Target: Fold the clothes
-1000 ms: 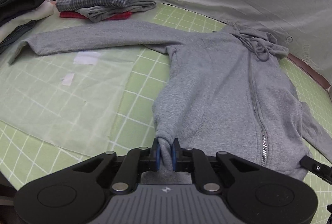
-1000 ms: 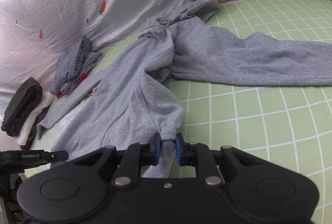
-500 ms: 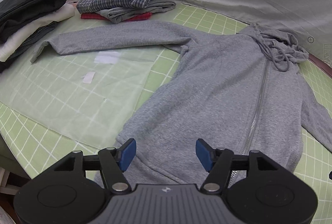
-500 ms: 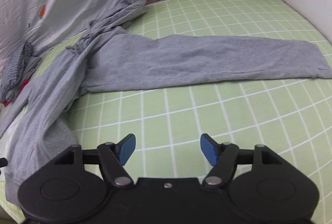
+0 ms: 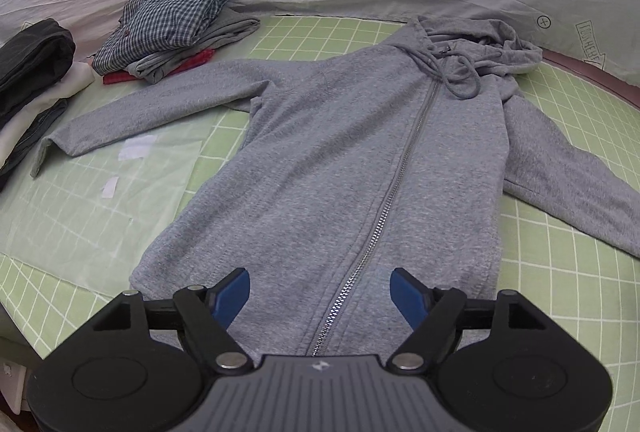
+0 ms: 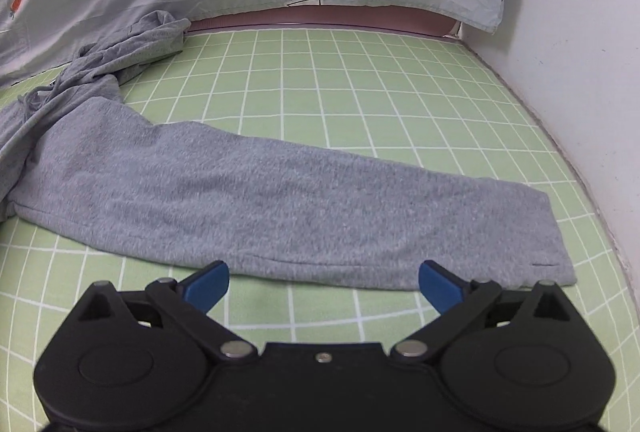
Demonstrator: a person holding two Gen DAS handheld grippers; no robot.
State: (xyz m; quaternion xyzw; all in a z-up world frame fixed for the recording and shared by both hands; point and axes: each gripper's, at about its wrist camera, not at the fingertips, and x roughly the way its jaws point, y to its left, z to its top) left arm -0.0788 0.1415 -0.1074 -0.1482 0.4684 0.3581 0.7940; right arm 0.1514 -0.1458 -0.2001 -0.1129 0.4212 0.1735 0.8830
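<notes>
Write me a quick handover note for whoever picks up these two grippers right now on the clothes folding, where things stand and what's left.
Left gripper: holds nothing, jaws opening, above the hem of the grey hoodie.
Right gripper: holds nothing, jaws opening, just short of the hoodie's right sleeve.
Hoodie lies zipped, face up, flat on the green grid mat, both sleeves spread out sideways, hood at the far end.
Done: hoodie laid out; a folded stack with a checked shirt on top and a dark pile sit at the far left.
Left: fold both sleeves in, then fold the body, probably starting with the right sleeve.
</notes>
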